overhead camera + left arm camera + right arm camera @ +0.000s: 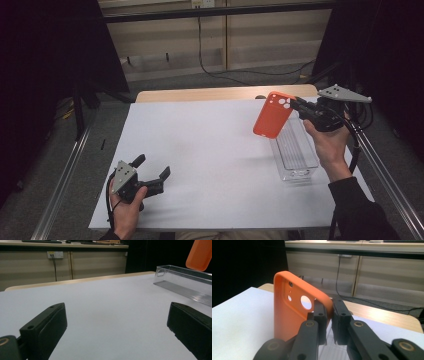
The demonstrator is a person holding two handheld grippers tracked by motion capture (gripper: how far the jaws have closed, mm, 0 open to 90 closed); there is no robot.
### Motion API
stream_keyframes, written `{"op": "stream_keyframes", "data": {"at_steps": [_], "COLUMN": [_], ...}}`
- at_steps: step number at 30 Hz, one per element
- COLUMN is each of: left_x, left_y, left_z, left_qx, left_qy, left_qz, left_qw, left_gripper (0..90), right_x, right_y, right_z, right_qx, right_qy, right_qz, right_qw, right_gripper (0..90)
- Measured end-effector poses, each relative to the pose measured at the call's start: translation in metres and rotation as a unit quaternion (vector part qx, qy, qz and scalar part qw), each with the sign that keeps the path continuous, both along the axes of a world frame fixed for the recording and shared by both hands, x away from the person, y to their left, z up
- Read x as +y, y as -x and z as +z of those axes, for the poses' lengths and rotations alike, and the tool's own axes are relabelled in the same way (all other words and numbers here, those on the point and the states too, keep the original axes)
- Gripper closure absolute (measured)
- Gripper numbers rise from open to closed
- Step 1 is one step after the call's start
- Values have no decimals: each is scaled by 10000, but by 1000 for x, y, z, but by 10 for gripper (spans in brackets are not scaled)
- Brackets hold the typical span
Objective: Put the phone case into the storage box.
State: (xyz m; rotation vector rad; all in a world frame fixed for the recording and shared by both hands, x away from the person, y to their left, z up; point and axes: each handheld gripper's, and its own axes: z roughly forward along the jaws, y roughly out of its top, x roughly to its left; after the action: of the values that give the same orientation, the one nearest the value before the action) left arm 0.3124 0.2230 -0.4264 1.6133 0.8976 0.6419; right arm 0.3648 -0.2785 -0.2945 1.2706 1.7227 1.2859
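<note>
Right gripper (300,106) clamps orange phone case (271,114) above clear tray (295,150); left gripper (152,170) open, empty.

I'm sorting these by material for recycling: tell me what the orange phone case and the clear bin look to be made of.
Orange phone case: probably silicone or soft plastic; matte, even colour with no glare, rounded moulded rim and clean camera cut-outs. The right gripper is clamped on its edge.
Clear bin: probably hard plastic such as acrylic; see-through, glossy walls, ribbed floor, moulded handle slot. Glass cannot be ruled out.
</note>
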Motion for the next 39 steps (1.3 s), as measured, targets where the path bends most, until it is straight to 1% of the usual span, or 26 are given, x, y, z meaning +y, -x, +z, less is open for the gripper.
{"op": "stream_keyframes", "data": {"at_steps": [2, 3, 7, 8, 11, 14, 16, 18, 20, 21, 23, 25, 29, 30, 32, 35, 37, 39], "left_x": [-1, -1, -1, -2, -3, -4, -4, -4, -4, -4, -4, -4, -4, -4, -4, -4, -4, -4], "left_y": [0, 0, 1, 1, 2, 2, 2, 2, 1, 1, 1, 2, 1, 1, 1, 1, 1, 1], "left_z": [0, 0, 0, 0, -1, -1, -1, -1, -1, -1, -1, 0, 0, -1, 0, 0, 0, 0], "left_qx": [14, 6, 6, 46, 165, 135, 130, 108, 137, 141, 123, 104, 114, 129, 115, 104, 102, 100], "left_qy": [30, 3, 10, 53, 46, 15, 63, 51, 41, -16, -5, -37, 0, 41, -46, -20, -24, -36], "left_qz": [-17, -11, -21, -13, 5, -17, -11, 3, 3, -20, -27, -15, -4, 9, 5, -6, -7, -7], "left_qw": [10000, 10000, 10000, 10000, 9999, 9999, 9999, 9999, 9999, 9999, 9999, 9999, 9999, 9999, 9999, 9999, 9999, 9999], "left_gripper": [27, 27, 27, 27, 27, 27, 27, 27, 27, 27, 27, 27, 27, 27, 27, 27, 27, 27], "right_x": [-2, -4, -9, -10, -13, -16, -18, -20, -21, -22, -24, -26, -31, -31, -32, -34, -35, -36], "right_y": [-2, -3, -5, -6, -9, -13, -16, -19, -22, -24, -26, -28, -33, -35, -37, -41, -43, -45], "right_z": [2, 2, 4, 4, 3, 2, 1, -1, -2, -2, -3, -4, -1, -1, -1, -3, -5, -6], "right_qx": [-36, -51, -107, -107, -108, -87, -79, -63, -61, -68, -67, -72, -98, -101, -103, -109, -129, -117], "right_qy": [20, 44, 108, 112, 133, 163, 186, 224, 271, 285, 314, 354, 427, 435, 477, 486, 443, 476], "right_qz": [-36, -58, -114, -132, -199, -247, -304, -321, -339, -360, -375, -407, -450, -460, -486, -509, -518, -561], "right_qw": [10000, 10000, 9998, 9998, 9997, 9995, 9993, 9992, 9990, 9989, 9988, 9985, 9980, 9979, 9976, 9975, 9976, 9972], "right_gripper": [828, 828, 828, 828, 829, 829, 829, 829, 829, 829, 829, 829, 829, 829, 829, 829, 829, 829]}}
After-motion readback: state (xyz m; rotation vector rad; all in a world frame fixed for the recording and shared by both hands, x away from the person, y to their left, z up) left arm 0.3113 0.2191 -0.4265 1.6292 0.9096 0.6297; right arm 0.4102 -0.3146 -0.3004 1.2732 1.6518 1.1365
